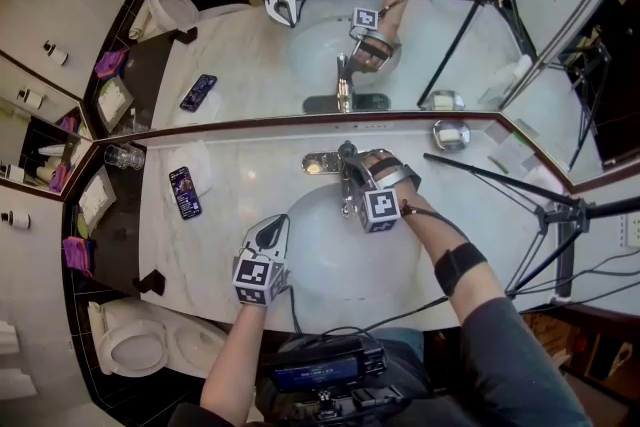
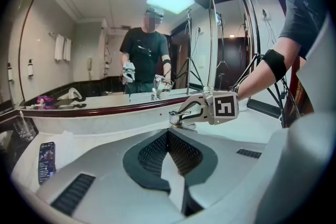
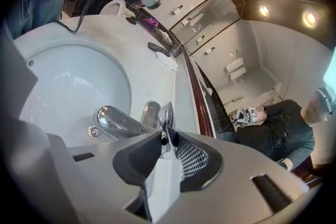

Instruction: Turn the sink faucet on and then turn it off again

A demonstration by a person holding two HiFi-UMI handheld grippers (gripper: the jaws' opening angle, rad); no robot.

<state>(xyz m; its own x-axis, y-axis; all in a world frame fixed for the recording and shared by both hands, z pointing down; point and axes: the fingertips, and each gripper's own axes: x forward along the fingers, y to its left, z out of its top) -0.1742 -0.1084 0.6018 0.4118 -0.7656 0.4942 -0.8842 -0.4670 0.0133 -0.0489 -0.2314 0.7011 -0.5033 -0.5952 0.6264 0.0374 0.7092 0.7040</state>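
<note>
Faucet lever [image 3: 166, 114], pinched between right gripper [image 3: 164, 132] fingers

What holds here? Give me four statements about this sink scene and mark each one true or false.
1. The right gripper has its jaws closed on the faucet lever. True.
2. The left gripper holds the phone. False: its jaws are shut on nothing, and the phone lies on the counter, left of the basin.
3. A soap dish sits to the right of the lever. True.
4. The glass stands in the basin. False: it stands at the counter's left end.
</note>
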